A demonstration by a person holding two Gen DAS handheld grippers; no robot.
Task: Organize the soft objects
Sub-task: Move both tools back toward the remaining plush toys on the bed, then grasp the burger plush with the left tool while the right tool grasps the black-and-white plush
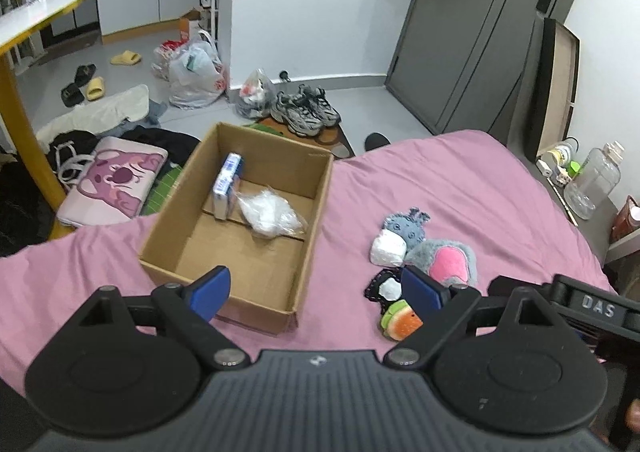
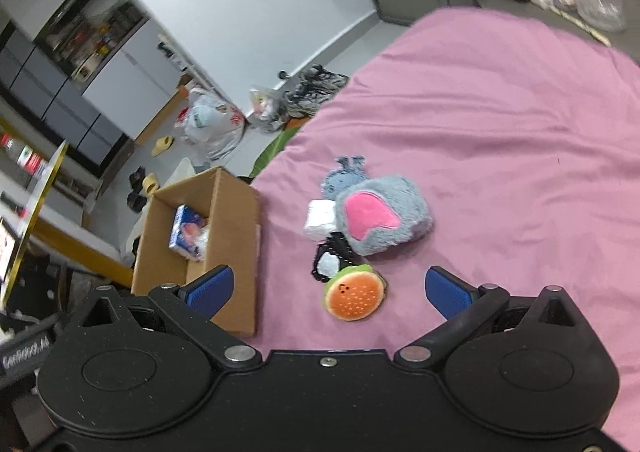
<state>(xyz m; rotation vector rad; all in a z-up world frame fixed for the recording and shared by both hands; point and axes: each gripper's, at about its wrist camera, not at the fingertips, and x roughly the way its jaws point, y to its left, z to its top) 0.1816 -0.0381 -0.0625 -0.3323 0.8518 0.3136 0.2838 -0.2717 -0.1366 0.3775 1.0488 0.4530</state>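
Note:
An open cardboard box [image 1: 312,172] [image 2: 236,220] sits on the pink bed. Inside lie a blue-white tissue pack [image 1: 228,182] [image 2: 185,230] and a clear plastic bag [image 1: 270,214]. To its right lies a cluster of soft items: a grey plush with a pink patch [image 1: 444,258] [image 2: 384,214], a small blue-grey plush [image 1: 408,226] [image 2: 346,178], a white wad [image 1: 386,250] [image 2: 320,218], a black-and-white item [image 1: 384,290] [image 2: 330,262] and a burger plush [image 1: 400,322] [image 2: 354,296]. My left gripper [image 1: 316,294] is open over the box's near edge. My right gripper [image 2: 330,290] is open, just short of the burger plush.
The pink bed [image 1: 460,180] [image 2: 500,112] reaches to the right. On the floor are shoes [image 1: 306,112], plastic bags [image 1: 194,72], clothes and a pink cushion [image 1: 116,180]. A yellow-legged table [image 1: 24,24] stands left. A clear jug [image 1: 594,182] stands on a stand at the right.

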